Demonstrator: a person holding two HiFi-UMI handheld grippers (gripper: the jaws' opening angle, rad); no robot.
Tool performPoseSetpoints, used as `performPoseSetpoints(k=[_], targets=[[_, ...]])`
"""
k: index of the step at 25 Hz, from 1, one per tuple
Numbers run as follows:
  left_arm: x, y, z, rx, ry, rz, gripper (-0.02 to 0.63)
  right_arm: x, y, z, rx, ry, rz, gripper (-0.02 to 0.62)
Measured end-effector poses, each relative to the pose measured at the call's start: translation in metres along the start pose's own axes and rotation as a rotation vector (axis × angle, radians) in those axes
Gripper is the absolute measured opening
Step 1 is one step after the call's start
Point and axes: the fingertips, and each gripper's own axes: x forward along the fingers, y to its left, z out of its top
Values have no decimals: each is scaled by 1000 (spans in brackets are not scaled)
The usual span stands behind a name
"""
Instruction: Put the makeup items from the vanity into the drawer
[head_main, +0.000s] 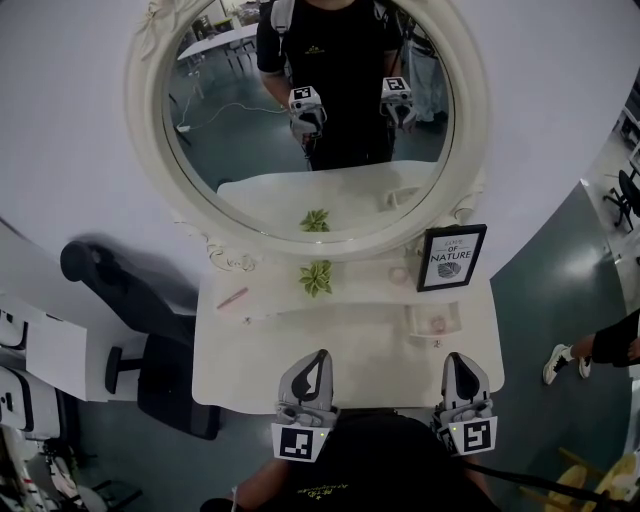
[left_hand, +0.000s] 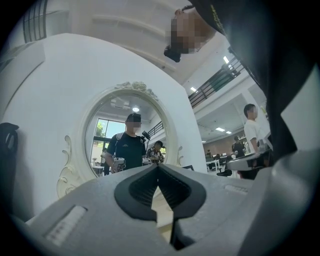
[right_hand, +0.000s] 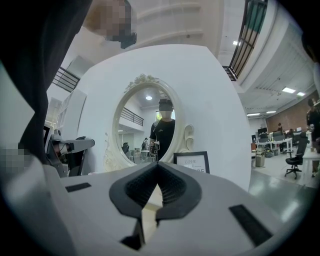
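The pink makeup stick (head_main: 232, 298) lies on the left side of the vanity (head_main: 340, 350) top, far and left of your left gripper (head_main: 319, 354). A small pale item (head_main: 437, 322), too tiny to identify, sits in a white tray (head_main: 412, 320) just beyond your right gripper (head_main: 456, 358). Both pairs of jaws are pressed together on nothing. The grippers hide part of the vanity's near edge.

A curved white wall (head_main: 80, 130) backs the white surface (head_main: 330, 350) and carries an oval mirror (head_main: 145, 130) in an ornate white frame. A dark office chair (head_main: 175, 385) stands at the left on a glossy grey-green floor (head_main: 560, 290). Overhead run a balcony railing (right_hand: 250, 35) and bright ceiling lights (right_hand: 288, 90). Distant desks (right_hand: 272, 145) stand across the hall.
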Motion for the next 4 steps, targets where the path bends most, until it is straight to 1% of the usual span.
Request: performPoseSetpoints(k=[4], targets=[[1,-4,3,0,-11,-9,21,0,-2,0,6,3,-6,2]])
